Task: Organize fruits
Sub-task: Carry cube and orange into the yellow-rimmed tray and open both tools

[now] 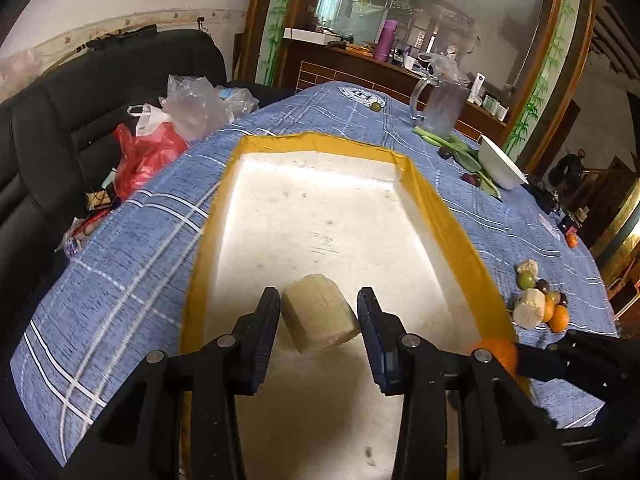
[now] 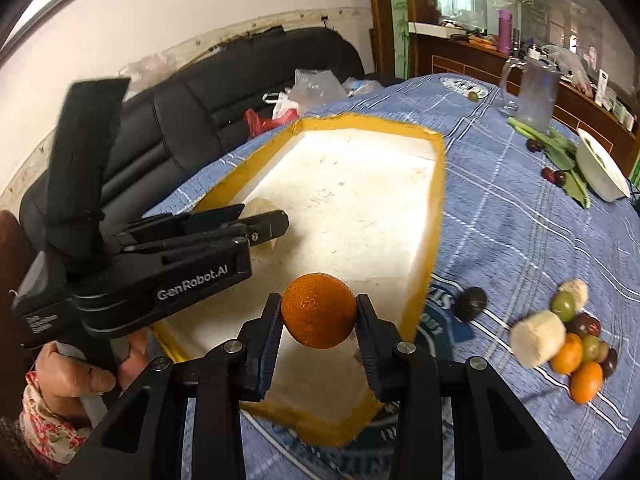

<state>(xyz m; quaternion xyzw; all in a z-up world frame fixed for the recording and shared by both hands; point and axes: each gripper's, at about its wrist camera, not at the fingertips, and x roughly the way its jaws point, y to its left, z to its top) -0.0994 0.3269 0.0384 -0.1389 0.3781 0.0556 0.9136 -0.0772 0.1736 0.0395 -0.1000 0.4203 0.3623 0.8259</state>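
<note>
My left gripper (image 1: 318,314) is shut on a pale peeled sugarcane chunk (image 1: 320,314) and holds it over the near end of the white foam tray (image 1: 320,208) with the yellow taped rim. My right gripper (image 2: 318,312) is shut on an orange (image 2: 318,310) above the tray's (image 2: 360,208) near right part. The left gripper (image 2: 256,224) shows in the right wrist view at the left, with the pale chunk (image 2: 260,208) between its fingers. The orange (image 1: 496,354) shows at the tray's right rim in the left wrist view.
A pile of oranges, green and dark fruits and pale chunks (image 2: 572,340) lies on the blue checked cloth right of the tray. A dark fruit (image 2: 470,302) lies near the tray's corner. A white bowl (image 2: 600,168), greens and a glass jug (image 2: 536,92) stand farther back. A black sofa (image 1: 80,120) is on the left.
</note>
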